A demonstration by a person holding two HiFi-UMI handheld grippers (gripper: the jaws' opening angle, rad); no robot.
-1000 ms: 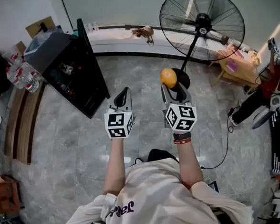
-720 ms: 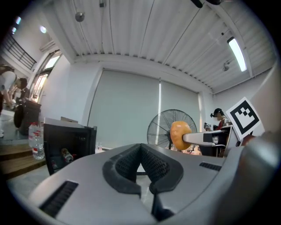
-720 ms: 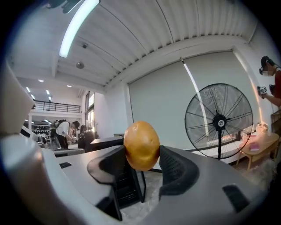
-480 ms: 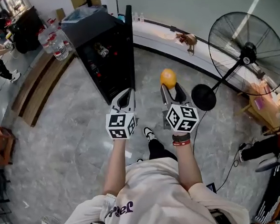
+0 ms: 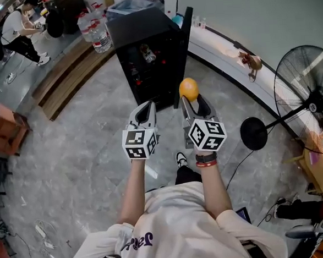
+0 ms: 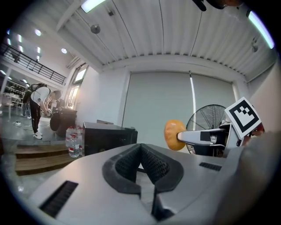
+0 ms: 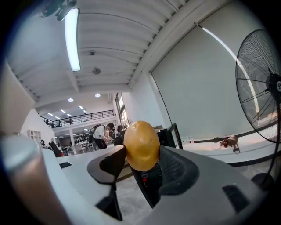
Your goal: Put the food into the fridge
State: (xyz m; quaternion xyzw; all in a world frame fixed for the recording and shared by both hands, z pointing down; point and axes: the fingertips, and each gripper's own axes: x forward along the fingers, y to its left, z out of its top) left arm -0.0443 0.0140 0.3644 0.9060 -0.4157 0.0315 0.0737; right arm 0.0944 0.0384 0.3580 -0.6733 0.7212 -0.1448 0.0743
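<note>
One orange point(image 5: 188, 89) is the only food in hand. It is pinched between the jaws of the right gripper point(image 5: 191, 100) and carried above the floor, a little short of the fridge point(image 5: 137, 22). The left gripper point(image 5: 143, 113) rides beside it, its jaws closed together on nothing.

The fridge is a low black cabinet straight ahead. Its door point(image 5: 184, 36) stands open on the right side, and its shelves point(image 5: 145, 58) already hold a few small things.

The step in hand looks like the approach, and it probably goes best done slowly:

- **Grip:** The fruit is round and sits near the jaw tips, so the squeeze should stay even and the gripper level, with no jerks.
- **Path:** The door's edge stands close to the right gripper's line, so the path should bend to the left of it and go in through the opening.
- **Height:** The cabinet is low, so the person will likely have to stoop to reach a shelf.
- **Release:** Choose a bare patch of shelf and set the orange down until it rests before the jaws part. Otherwise it may roll out.
- **Other gripper:** The left gripper can stay clear or steady the door.
</note>
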